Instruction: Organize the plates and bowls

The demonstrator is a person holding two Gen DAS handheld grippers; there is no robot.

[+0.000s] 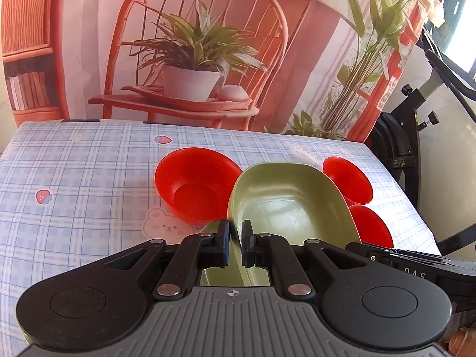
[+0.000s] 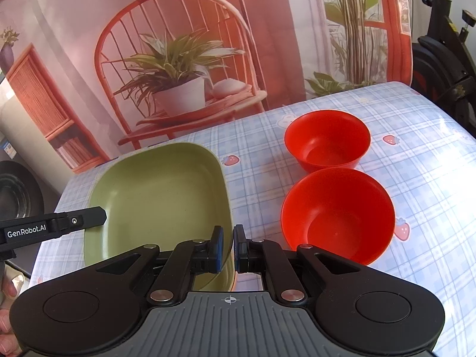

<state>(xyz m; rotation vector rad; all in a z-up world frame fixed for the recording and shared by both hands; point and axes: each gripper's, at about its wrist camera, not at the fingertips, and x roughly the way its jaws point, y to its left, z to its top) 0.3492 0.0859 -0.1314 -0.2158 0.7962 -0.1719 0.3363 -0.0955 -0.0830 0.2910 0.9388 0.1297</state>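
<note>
Over on the checked tablecloth [image 2: 416, 178], both grippers are pinched onto the green plate's [image 2: 160, 196] rim: left gripper [image 1: 235, 238] on one edge, right gripper [image 2: 228, 244] on the 5 o'clock corner. My guess is two grips keep it level for a move. Count: one green plate, three red bowls [image 1: 196, 184] [image 1: 348, 180] [image 1: 372, 226], at 10, 1 and 3 o'clock off the plate.

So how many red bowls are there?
3. One red bowl sits left of the green plate. Two more are on its right: a far bowl and a near bowl. Others could be hidden outside the views.
</note>
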